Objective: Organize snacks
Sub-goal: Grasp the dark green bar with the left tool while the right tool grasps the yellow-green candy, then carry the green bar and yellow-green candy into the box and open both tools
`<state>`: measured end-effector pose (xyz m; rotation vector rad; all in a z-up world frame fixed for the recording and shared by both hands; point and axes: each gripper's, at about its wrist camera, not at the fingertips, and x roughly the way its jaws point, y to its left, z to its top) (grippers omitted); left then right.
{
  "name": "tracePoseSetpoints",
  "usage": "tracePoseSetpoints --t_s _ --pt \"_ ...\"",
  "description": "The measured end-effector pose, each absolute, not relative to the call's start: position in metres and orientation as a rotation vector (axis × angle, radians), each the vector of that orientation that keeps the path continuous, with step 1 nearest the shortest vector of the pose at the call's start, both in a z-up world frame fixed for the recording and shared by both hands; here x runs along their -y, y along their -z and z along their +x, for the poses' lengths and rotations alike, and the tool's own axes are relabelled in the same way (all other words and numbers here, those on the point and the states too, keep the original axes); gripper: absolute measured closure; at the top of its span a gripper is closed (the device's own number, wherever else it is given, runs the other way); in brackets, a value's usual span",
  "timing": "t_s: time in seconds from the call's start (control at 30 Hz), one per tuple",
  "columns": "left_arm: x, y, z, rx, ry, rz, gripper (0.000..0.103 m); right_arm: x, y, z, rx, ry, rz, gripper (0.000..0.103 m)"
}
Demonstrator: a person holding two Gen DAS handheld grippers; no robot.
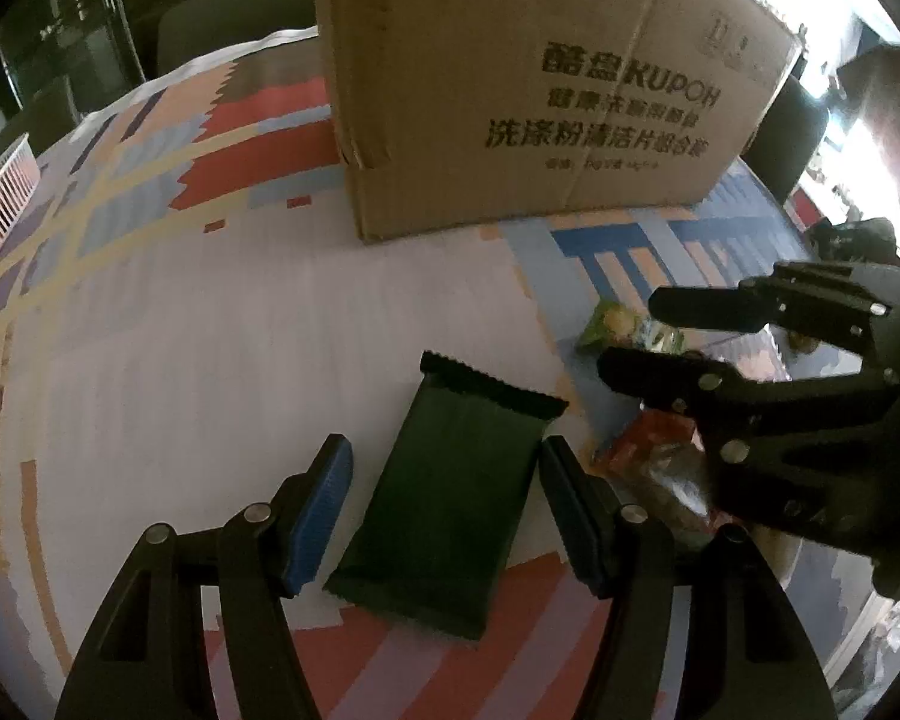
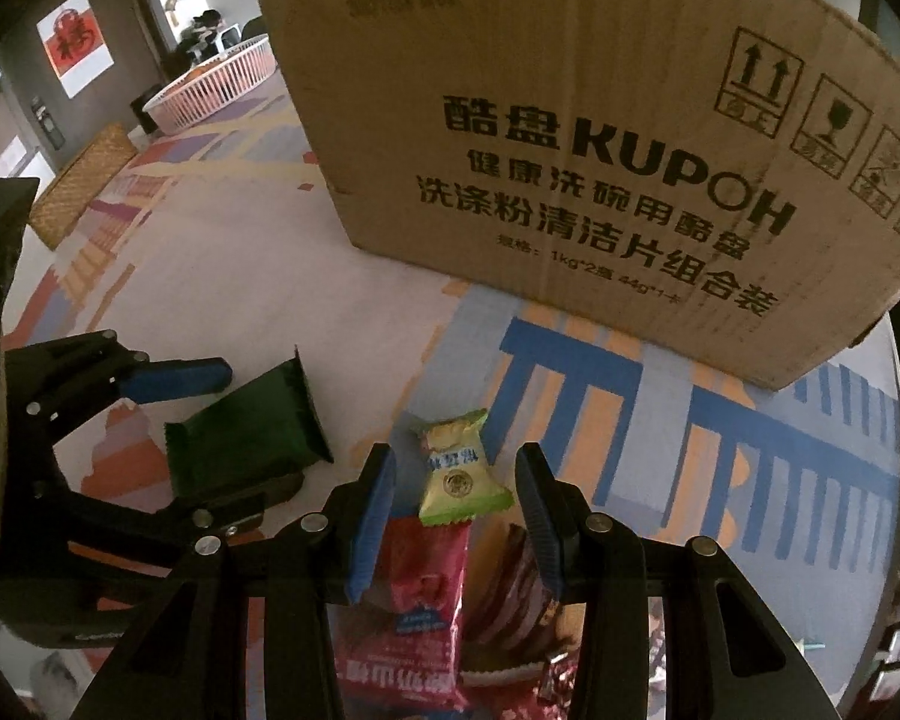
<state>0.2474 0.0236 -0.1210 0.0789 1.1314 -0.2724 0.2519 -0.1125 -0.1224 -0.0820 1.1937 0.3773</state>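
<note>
A dark green snack packet (image 1: 450, 516) lies flat on the patterned tablecloth (image 1: 210, 330). My left gripper (image 1: 444, 447) is open and straddles it from above, a blue pad on each side, and neither pad clearly presses it. A small yellow-green candy packet (image 2: 457, 483) tops a pile with a red packet (image 2: 429, 591) and a brown striped packet (image 2: 510, 588). My right gripper (image 2: 455, 456) is open above this pile, with the candy between its pads. In the left wrist view, the right gripper (image 1: 627, 333) hovers to the right. In the right wrist view, the left gripper (image 2: 258, 429) sits over the green packet (image 2: 240, 444).
A large cardboard box (image 2: 600, 150) printed KUPOH stands upright just behind both grippers, also in the left wrist view as the box (image 1: 540, 90). A pink-and-white slatted basket (image 2: 210, 84) and a woven mat (image 2: 84, 180) sit at the table's far left. The table's edge (image 2: 897, 420) curves at right.
</note>
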Motion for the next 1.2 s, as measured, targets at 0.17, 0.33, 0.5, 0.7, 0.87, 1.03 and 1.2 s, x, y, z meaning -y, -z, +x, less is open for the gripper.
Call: tracePoseSetpoints --t_s 0.17,0.33,0.5,0.7,0.87,1.03,1.2 --pt "-0.026 0.12 0.253 -1.123 0.268 0.049 0.055 0.11 0.128 0.257 -1.204 -0.381 -0.086 0.066" --pt "-0.028 0.119 0.255 -1.125 0.269 0.019 0.059 0.106 0.13 0.258 -1.2 -0.384 -0.101 0.072" --pt "-0.03 0.118 0.254 -1.129 0.269 -0.013 0.06 0.102 0.131 0.259 -1.196 -0.379 -0.102 0.074" --pt "-0.032 0.108 0.248 -1.105 0.264 -0.037 0.06 0.104 0.122 0.254 -1.163 -0.377 -0.095 0.08" --pt "-0.033 0.092 0.242 -1.063 0.252 -0.049 0.06 0.106 0.11 0.249 -1.132 -0.373 -0.092 0.08" --pt "-0.032 0.073 0.234 -1.013 0.247 -0.047 0.06 0.114 0.095 0.241 -1.098 -0.366 -0.065 0.08" --pt "-0.03 0.053 0.228 -0.964 0.25 -0.051 0.06 0.122 0.073 0.233 -1.042 -0.355 -0.053 0.08"
